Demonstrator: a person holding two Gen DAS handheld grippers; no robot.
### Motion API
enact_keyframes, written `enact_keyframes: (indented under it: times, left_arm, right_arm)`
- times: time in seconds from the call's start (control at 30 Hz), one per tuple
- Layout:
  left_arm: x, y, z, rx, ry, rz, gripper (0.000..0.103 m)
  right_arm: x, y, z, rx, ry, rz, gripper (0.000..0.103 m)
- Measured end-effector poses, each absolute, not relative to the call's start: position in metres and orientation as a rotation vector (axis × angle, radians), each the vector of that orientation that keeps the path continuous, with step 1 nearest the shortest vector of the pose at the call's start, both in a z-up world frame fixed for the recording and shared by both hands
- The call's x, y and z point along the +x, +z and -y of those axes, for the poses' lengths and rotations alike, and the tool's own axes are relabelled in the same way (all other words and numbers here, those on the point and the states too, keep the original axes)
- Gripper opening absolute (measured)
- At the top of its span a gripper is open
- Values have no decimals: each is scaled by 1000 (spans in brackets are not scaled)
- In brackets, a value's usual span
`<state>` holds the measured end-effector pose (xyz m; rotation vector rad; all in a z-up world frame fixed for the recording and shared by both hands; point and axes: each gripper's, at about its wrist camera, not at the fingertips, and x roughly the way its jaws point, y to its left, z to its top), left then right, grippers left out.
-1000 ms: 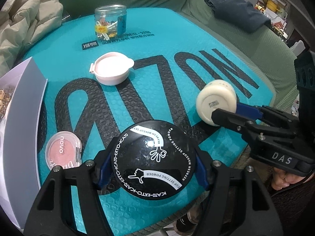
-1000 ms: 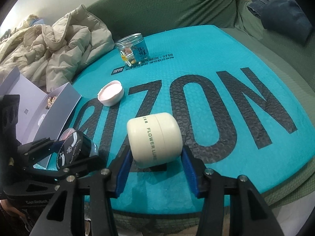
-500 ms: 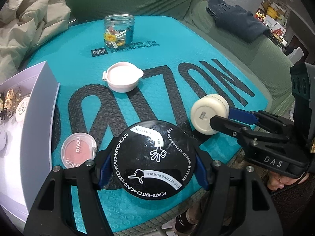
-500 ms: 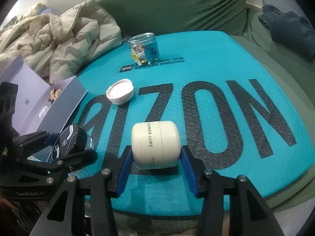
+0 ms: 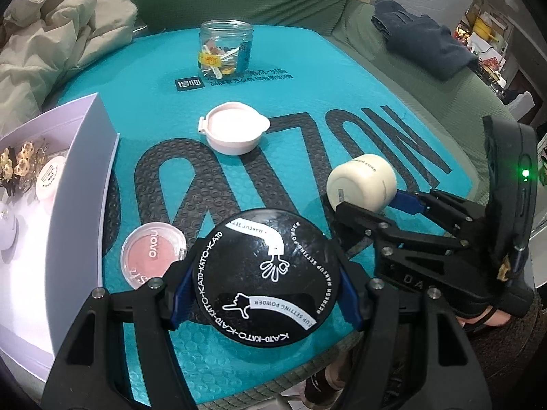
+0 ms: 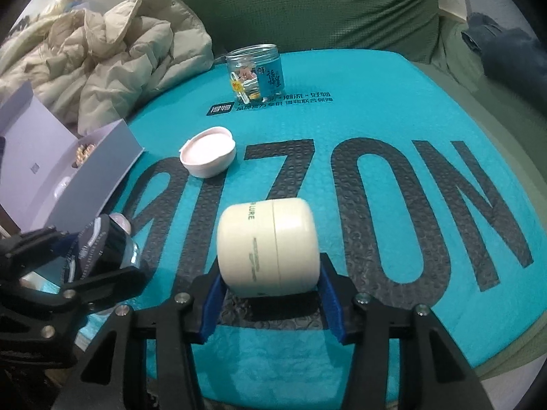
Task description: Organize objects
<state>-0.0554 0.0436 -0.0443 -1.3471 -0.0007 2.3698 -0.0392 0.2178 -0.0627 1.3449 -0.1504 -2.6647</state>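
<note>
My left gripper (image 5: 265,294) jaws clamp a round black powder compact (image 5: 265,278), white lettering, lower centre. My right gripper (image 6: 270,299) jaws grip a cream plastic jar (image 6: 268,247) sideways, above teal mat (image 6: 393,109).

Round black glossy powder-jar lid (image 5: 266,275) is showing white lettering: "KATO-KATO-KATO" is running round the rim, with "SETTING POWDER" and "REFRESH MAKEUP SETTING POWDER" beside white hand icons. Small round clear-lidded pink blush compact (image 5: 154,254) is reading "novo". Cream cylindrical plastic jar (image 6: 268,247) is showing only "LURE"; the rest is wrapping out of sight, and the finer print below it is too small. Teal bubble-padded mailer (image 6: 393,109) is carrying big black letters, "IZON" in the right wrist view, plus a small line of Chinese print I'm not making out. Right gripper (image 5: 365,205) body is showing "DA" in raised letters.
</note>
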Motion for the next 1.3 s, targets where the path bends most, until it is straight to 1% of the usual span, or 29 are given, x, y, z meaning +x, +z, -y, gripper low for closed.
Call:
enact_keyframes:
  times: [0.13, 0.37, 0.57, 0.67, 0.77, 0.8, 0.83, 0.9, 1.2, 1.3]
  left_arm:
    - [-56, -45, -43, -1357, 2364, 4, 66]
    - [-54, -42, -46, -1347, 2358, -7, 66]
    - [-53, -41, -48, -1346, 2353, -12, 66]
    - [-53, -43, -47, -1355, 2349, -11, 66]
    - [-52, -44, -47, -1357, 2347, -8, 66]
    - [-52, -44, -47, -1357, 2346, -5, 66]
    - [-52, -44, -47, -1355, 2345, -4, 66]
    - [-52, -44, -47, -1356, 2346, -9, 66]
    - [-59, -42, -41, -1362, 2387, -24, 66]
    - [-60, -40, -41, -1357, 2389, -35, 66]
  right_arm:
    - [-35, -57, -223, 1352, -2665, 184, 51]
    - [-28, -42, -226, 1347, -2691, 165, 50]
    - [-29, -46, -225, 1358, -2683, 145, 50]
    - [-33, -51, -217, 1365, -2658, 105, 54]
    - [-43, -65, -214, 1395, -2657, 121, 56]
    - [-47, -69, -213, 1402, -2656, 127, 55]
    - [-47, -70, -212, 1370, -2680, 115, 52]
    - [-48, -69, -212, 1354, -2694, 105, 51]
    - [-42, -60, -225, 1403, -2660, 182, 51]
    - [-40, -53, -227, 1408, -2662, 174, 51]
